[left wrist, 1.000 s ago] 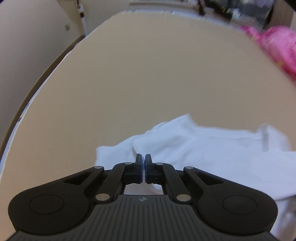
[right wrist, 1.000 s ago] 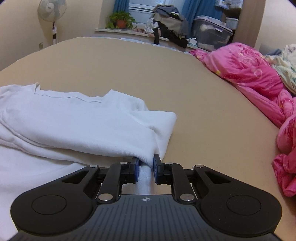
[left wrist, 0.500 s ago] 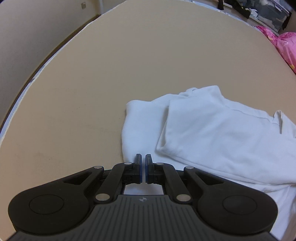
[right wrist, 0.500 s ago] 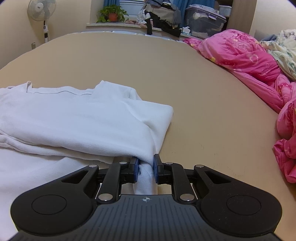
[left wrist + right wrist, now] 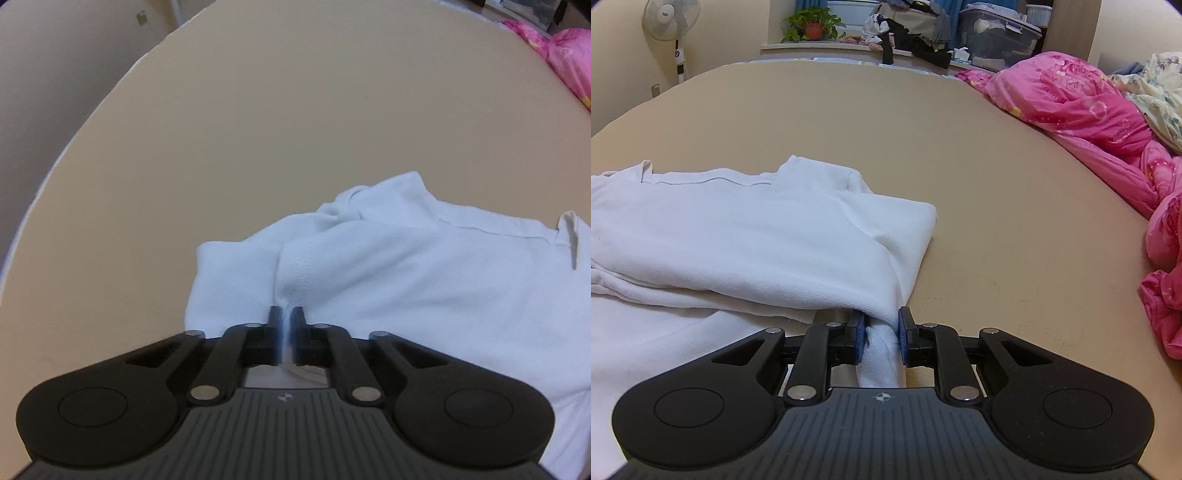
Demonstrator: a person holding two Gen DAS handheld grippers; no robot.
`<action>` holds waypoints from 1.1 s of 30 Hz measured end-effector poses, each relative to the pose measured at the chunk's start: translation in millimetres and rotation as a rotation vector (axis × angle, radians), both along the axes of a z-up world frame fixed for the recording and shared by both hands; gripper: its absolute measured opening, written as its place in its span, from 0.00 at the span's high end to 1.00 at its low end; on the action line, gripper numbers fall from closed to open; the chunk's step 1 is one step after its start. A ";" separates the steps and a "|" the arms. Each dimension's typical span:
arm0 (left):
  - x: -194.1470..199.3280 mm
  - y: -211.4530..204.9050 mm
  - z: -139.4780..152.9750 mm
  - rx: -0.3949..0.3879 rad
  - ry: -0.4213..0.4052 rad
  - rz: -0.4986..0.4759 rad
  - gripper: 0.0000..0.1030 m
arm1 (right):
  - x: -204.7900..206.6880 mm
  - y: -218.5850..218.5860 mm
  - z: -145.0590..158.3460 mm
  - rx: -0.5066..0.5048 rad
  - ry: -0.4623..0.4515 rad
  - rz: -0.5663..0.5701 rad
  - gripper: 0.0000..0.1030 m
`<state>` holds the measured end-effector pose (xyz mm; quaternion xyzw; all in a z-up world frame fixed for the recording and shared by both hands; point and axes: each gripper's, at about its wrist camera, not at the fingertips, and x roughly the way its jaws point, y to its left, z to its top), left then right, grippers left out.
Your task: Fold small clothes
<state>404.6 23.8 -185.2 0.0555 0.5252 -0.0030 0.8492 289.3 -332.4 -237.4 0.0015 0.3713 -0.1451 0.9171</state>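
Two grippers, both mine, are clamped on the same white garment (image 5: 746,236). My left gripper (image 5: 284,321) is almost fully closed, with only a thin pinch of cloth in the narrow slit between its fingers, right below a stitched seam of the garment. My right gripper (image 5: 880,325) stands a little wider, its blue pads (image 5: 860,334) pressing on a thicker bunched roll of the fabric that runs down between them toward the camera.

The garment lies on a broad tan bed (image 5: 997,206), which carries everything here. In the left wrist view its folded layers spread from my fingers toward the right edge of the picture, with a bare stretch of bed between it and the bed's rounded left edge. In the right wrist view an upper layer is doubled over a lower one, and its folded corner lies just ahead of my fingers.

A pink quilt (image 5: 1082,110) is heaped along the right side of the bed, well apart from the garment. A standing fan (image 5: 673,22) and a potted plant (image 5: 812,26) are beyond the far edge.
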 end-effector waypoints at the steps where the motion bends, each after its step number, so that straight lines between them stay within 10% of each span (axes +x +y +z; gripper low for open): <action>1: -6.5 0.7 7.8 -0.001 -0.030 -0.003 0.96 | -0.2 -1.1 0.0 0.005 -0.003 0.000 0.83; 7: -51.4 20.0 63.7 -0.122 -0.124 -0.001 0.96 | -3.9 -8.9 -1.7 0.046 -0.022 -0.007 0.83; 13: -31.7 34.6 -10.0 0.071 0.021 0.057 0.94 | -6.0 -7.8 -4.3 0.043 -0.010 -0.024 0.80; 16: -38.1 49.2 -7.6 0.014 -0.005 0.080 0.74 | -17.8 -10.1 2.2 0.074 0.013 -0.016 0.67; 18: -50.4 61.5 7.6 -0.041 -0.053 0.091 0.31 | -33.1 -12.3 10.4 0.101 -0.005 -0.015 0.64; 24: -70.6 42.3 33.4 -0.090 -0.152 0.007 0.15 | -45.1 -6.8 48.2 0.079 -0.233 -0.046 0.64; 30: -69.3 2.3 -19.9 0.091 -0.048 -0.028 0.07 | 19.1 -7.1 2.0 0.113 0.002 -0.036 0.63; 33: -87.0 8.2 -9.8 0.088 -0.080 -0.013 0.06 | -5.2 -5.3 7.3 0.110 -0.037 -0.031 0.56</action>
